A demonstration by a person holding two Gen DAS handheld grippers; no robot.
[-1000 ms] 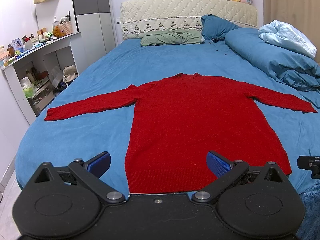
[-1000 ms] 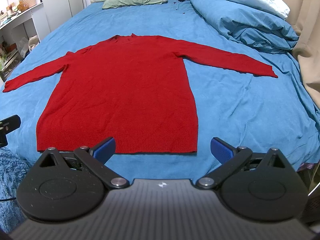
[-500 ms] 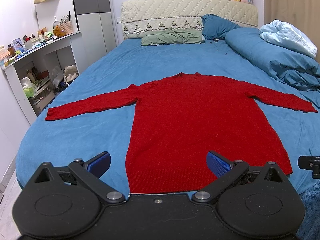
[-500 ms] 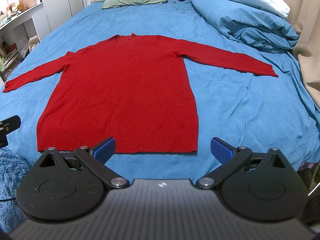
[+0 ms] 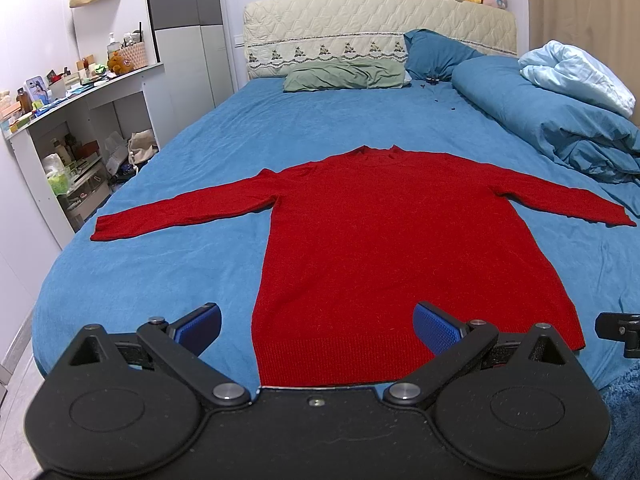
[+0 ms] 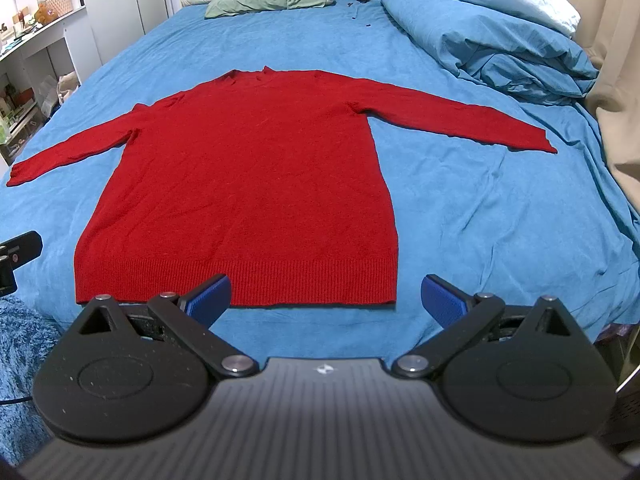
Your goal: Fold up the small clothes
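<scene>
At the left edge of the bed (image 5: 120, 280) lies the cuff of the left sleeve (image 5: 180, 212) of a red long-sleeved sweater (image 5: 380, 240), which is spread flat and face up on the blue sheet, collar toward the headboard and ribbed hem (image 6: 240, 280) at the foot edge. The left hand-held gripper (image 5: 316, 326) hovers just short of the hem with its blue pads wide apart and empty; the right hand-held gripper (image 6: 326, 300), equally wide and empty, hangs off the hem's right corner. Folding seems not yet begun: the likely next move is to reach a sleeve or side edge, pinch it, and carry it across the body. Compared with the earlier frames, nothing has visibly shifted.
</scene>
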